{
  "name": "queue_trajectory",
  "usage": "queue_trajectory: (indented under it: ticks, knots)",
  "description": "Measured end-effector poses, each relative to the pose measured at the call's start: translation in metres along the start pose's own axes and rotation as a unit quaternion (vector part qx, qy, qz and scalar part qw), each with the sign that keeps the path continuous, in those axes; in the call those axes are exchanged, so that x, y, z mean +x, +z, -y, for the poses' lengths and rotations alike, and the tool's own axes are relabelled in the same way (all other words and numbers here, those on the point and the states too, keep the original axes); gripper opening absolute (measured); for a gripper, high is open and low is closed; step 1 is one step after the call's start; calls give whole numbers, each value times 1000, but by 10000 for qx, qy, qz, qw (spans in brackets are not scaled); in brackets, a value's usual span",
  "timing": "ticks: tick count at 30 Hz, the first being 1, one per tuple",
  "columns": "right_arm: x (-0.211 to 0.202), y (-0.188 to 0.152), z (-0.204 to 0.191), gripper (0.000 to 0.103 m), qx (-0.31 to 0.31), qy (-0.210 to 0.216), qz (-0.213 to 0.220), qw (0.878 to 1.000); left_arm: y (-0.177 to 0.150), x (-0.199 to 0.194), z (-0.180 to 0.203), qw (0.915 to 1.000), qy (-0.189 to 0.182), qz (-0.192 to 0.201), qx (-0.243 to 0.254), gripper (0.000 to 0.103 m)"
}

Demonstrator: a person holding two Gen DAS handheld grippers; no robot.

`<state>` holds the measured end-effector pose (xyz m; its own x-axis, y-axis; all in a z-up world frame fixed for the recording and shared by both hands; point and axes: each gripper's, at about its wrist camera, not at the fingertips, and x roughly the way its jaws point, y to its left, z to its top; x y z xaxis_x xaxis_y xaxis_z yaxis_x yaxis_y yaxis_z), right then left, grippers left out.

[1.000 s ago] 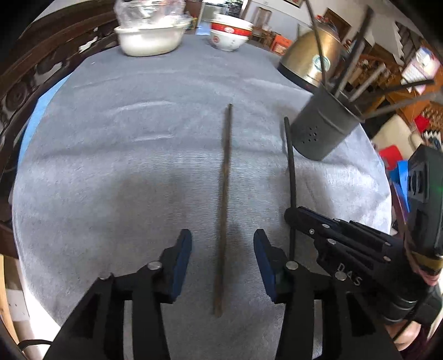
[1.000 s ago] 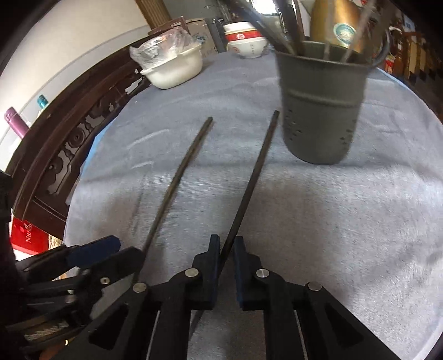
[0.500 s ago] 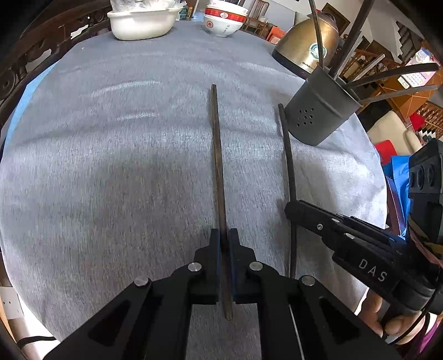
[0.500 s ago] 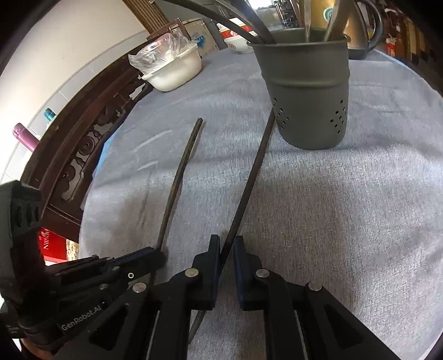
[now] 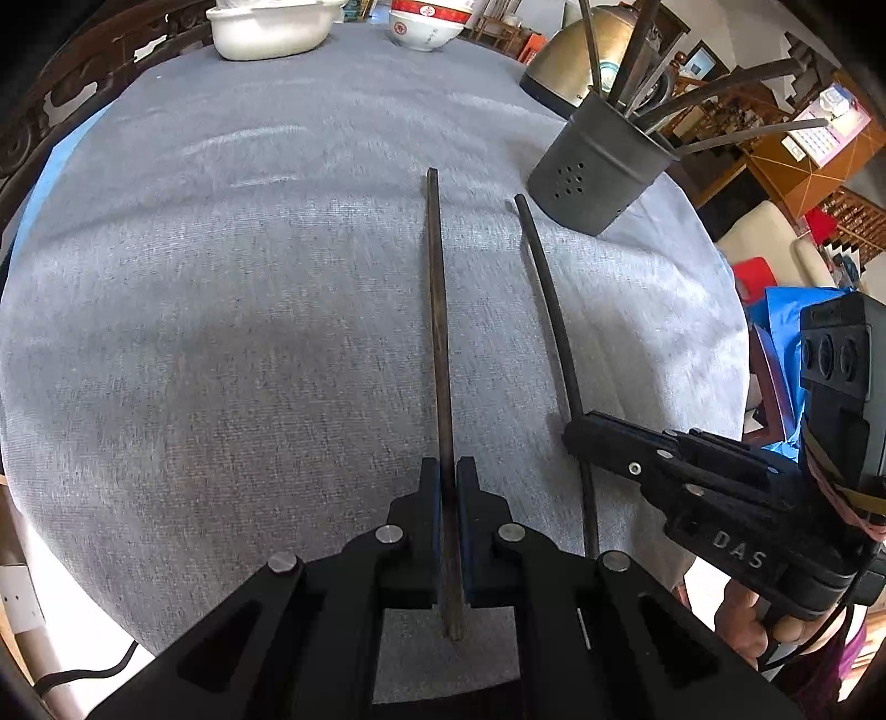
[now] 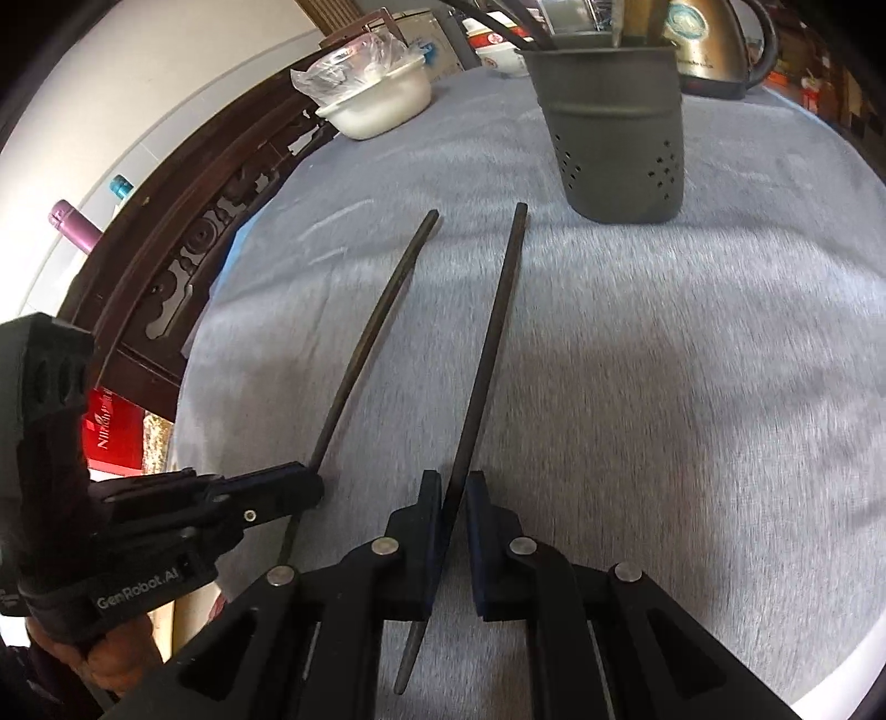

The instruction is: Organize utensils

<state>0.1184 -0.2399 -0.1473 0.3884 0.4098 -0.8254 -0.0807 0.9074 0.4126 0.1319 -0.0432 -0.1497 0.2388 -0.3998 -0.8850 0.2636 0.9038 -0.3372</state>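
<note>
A brown chopstick runs along the grey tablecloth. My left gripper is shut on its near end. Beside it on the right is a black chopstick, with my right gripper shut on it near its near end. In the right wrist view the black chopstick passes between the shut right gripper. The brown chopstick and left gripper are to its left. A grey perforated utensil holder stands beyond the far tips with several utensils in it. Whether the chopsticks are lifted off the cloth, I cannot tell.
A white dish with a plastic bag and a red-rimmed bowl stand at the table's far edge. A brass kettle is behind the holder. A carved dark wooden chair back curves along the left edge.
My left gripper has shut on the brown chopstick that lay between its open fingers. Both hands have shifted a little across the table. The right gripper keeps its grip on the black chopstick.
</note>
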Motion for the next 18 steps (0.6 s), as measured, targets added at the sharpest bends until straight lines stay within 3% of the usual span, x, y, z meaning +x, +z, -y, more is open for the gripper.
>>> queue_trajectory:
  ticks: [4,10,18]
  knots:
    - [-6,15,17,15,518,338,177,9979,18,-2,2,9999,4,91,45,8]
    - [-2,48,30,17,842,118,575,9947,60,-1,-1,9992,164,359,65,13]
    - [22,81,28,17,1064,-9,616,9924,98,22,-5,9996,105,232,-123,13]
